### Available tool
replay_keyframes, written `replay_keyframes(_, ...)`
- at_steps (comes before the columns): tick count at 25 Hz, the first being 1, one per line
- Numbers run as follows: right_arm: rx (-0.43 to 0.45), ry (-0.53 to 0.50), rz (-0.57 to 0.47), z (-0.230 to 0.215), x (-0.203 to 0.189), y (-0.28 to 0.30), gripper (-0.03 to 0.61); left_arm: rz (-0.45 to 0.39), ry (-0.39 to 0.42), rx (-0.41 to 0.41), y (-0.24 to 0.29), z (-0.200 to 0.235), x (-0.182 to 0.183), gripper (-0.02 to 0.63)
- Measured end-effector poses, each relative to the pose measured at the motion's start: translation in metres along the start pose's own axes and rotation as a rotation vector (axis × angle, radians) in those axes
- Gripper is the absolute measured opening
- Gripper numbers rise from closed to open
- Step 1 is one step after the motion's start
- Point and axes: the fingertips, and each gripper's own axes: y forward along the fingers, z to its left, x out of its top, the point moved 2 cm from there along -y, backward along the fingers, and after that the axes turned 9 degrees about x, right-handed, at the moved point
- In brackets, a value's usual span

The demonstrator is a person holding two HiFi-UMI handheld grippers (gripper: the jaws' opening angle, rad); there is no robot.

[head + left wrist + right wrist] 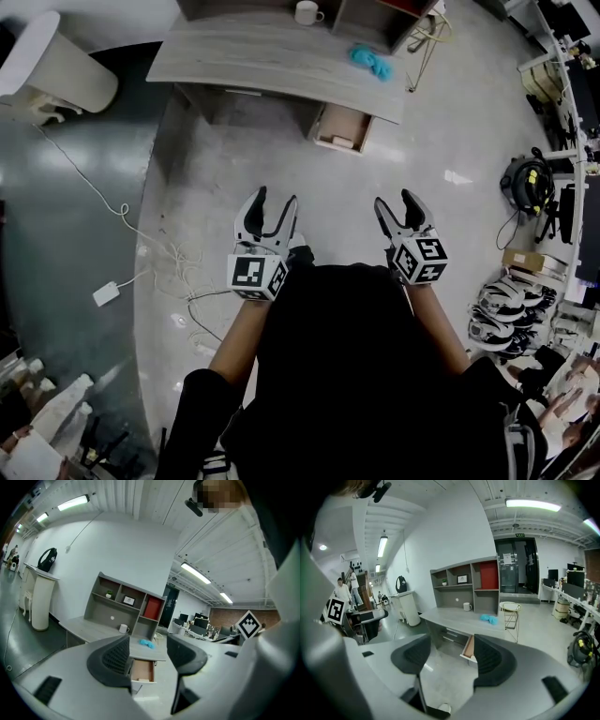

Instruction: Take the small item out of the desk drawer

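Observation:
A grey wooden desk (272,56) stands across the floor from me, with one drawer (342,128) pulled open at its right end. A small pale item (343,142) lies at the drawer's front. The left gripper view shows the drawer (142,670) and the pale item (142,680) between the jaws, far off. My left gripper (270,211) and right gripper (403,211) are both open and empty, held side by side over the bare floor, well short of the desk. In the right gripper view the drawer (468,648) shows side-on.
On the desk are a white mug (307,12), a blue cloth (372,62) and a shelf unit (126,604). A wire stool (427,33) stands right of the desk. A white cable and adapter (106,293) lie on the floor at left. Equipment (527,183) lines the right side.

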Motion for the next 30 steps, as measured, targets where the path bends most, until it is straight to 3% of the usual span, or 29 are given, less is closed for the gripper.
replay_keyframes(16, 0.071, -0.042, 0.036, -0.002, 0.015, 0.048, 0.279, 0.034, -0.027, 0.03, 0.04, 0.025, -0.008, 0.227)
replay_keyframes(30, 0.216, -0.065, 0.043, -0.095, 0.071, 0.15, 0.278, 0.048, 0.008, 0.134, 0.16, 0.006, 0.02, 0.227)
